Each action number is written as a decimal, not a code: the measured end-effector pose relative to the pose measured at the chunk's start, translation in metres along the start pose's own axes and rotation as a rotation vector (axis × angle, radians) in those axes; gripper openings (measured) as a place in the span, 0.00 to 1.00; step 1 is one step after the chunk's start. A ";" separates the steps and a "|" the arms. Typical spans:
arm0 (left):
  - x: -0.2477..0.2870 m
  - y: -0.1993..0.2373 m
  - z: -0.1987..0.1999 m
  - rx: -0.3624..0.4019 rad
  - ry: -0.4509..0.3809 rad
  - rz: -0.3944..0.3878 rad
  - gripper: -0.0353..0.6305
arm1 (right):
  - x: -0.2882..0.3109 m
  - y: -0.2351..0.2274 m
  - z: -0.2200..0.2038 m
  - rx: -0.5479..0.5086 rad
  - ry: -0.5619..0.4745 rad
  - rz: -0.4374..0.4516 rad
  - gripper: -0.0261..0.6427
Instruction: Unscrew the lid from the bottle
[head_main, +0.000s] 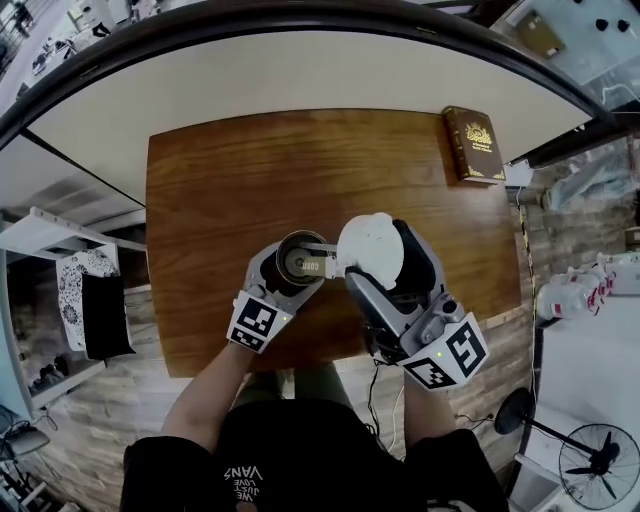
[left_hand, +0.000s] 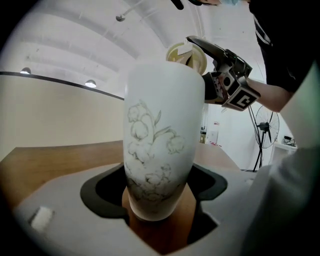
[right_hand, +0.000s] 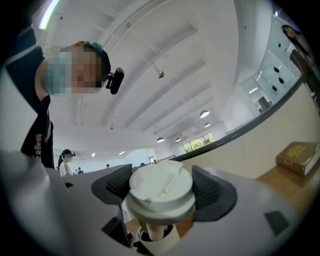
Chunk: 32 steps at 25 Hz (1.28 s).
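A white bottle (left_hand: 159, 145) with a faint flower drawing stands upright on the wooden table (head_main: 220, 190). My left gripper (left_hand: 159, 202) is shut on its lower body. In the head view the bottle's mouth (head_main: 298, 256) is uncovered and dark inside, with the left gripper (head_main: 290, 276) around it. My right gripper (right_hand: 161, 194) is shut on the white lid (right_hand: 161, 186). It holds the lid (head_main: 370, 246) free of the bottle, just right of the mouth and above it. In the right gripper view the open mouth (right_hand: 150, 234) shows below the lid.
A brown book (head_main: 473, 143) lies at the table's far right corner. The table's near edge runs just under both grippers. Off the table, a white shelf (head_main: 60, 240) stands at the left and a floor fan (head_main: 590, 465) at the lower right.
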<state>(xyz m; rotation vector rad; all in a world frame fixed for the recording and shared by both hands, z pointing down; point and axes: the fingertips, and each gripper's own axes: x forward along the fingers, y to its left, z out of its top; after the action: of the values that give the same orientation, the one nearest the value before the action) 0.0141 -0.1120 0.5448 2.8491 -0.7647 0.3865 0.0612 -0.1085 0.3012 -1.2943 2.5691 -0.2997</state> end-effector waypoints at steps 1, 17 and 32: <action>0.000 0.000 -0.001 -0.003 0.006 -0.001 0.62 | -0.003 0.000 0.005 0.006 -0.014 -0.010 0.55; -0.004 0.001 -0.016 -0.040 0.087 -0.007 0.62 | -0.070 -0.004 0.050 0.072 -0.148 -0.162 0.55; -0.118 0.025 0.031 -0.003 -0.048 0.103 0.62 | -0.081 0.032 0.028 0.140 -0.173 -0.217 0.55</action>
<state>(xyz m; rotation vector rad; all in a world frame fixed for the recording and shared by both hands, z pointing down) -0.0904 -0.0849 0.4836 2.8336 -0.9232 0.3323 0.0924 -0.0262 0.2762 -1.4781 2.2279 -0.3831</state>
